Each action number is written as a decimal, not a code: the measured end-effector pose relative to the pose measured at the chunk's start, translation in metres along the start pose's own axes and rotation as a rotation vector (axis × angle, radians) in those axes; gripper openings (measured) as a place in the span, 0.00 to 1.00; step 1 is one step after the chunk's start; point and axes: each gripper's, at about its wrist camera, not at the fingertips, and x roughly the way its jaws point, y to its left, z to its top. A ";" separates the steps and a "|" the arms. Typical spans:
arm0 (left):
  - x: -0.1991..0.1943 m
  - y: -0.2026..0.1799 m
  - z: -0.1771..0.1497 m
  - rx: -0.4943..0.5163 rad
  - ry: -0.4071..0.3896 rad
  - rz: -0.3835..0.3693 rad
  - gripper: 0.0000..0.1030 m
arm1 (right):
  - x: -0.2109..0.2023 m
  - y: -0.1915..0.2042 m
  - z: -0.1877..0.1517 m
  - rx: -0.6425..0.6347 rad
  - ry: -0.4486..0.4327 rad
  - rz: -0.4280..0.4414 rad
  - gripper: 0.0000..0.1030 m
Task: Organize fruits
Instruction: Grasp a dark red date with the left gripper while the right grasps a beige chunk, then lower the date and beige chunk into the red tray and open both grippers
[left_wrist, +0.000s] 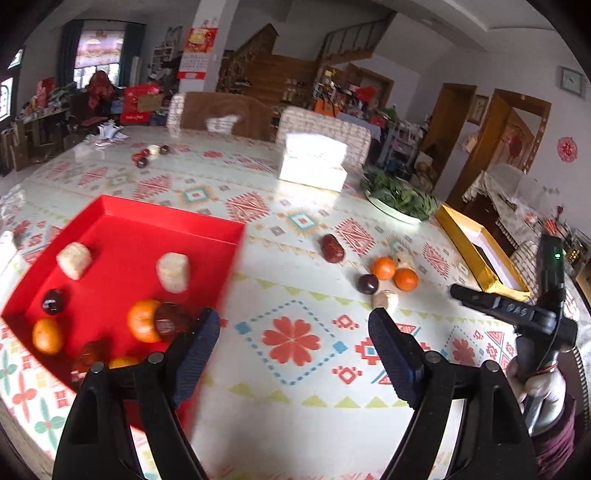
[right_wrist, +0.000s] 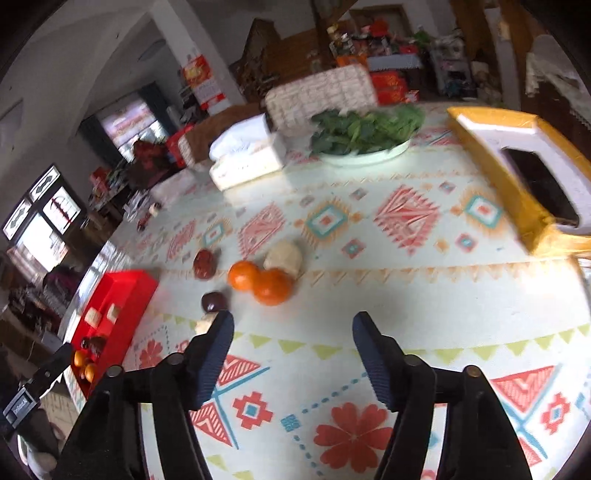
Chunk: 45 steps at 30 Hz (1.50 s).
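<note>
A red tray (left_wrist: 122, 218) lies at the left and holds two beige blocks (left_wrist: 173, 271), a dark plum (left_wrist: 53, 301), oranges (left_wrist: 142, 319) and wrapped dark fruits. My left gripper (left_wrist: 293, 325) is open and empty, its left finger over the tray's right rim. On the cloth beyond it lie a red date (left_wrist: 331, 248), two oranges (left_wrist: 383, 267), a dark plum (left_wrist: 368, 283) and a beige piece (left_wrist: 385, 298). My right gripper (right_wrist: 291, 325) is open and empty, just short of the oranges (right_wrist: 272, 286). The plum (right_wrist: 213, 301) and the beige piece (right_wrist: 205, 323) lie by its left fingertip.
A white tissue box (left_wrist: 314, 162), a plate of greens (left_wrist: 399, 199) and a yellow box (left_wrist: 476, 247) stand at the far and right side of the patterned table. A few small fruits (left_wrist: 147, 155) lie far back. Chairs (left_wrist: 321, 125) line the far edge.
</note>
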 end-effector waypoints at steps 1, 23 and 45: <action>0.003 -0.001 0.001 0.002 0.006 -0.002 0.80 | 0.007 0.006 -0.002 -0.015 0.016 0.013 0.64; 0.170 -0.035 0.075 0.022 0.184 -0.057 0.80 | 0.062 0.059 -0.010 -0.155 0.086 0.022 0.20; 0.082 0.002 0.079 0.008 0.057 -0.048 0.26 | 0.046 0.048 -0.012 -0.060 0.045 0.142 0.19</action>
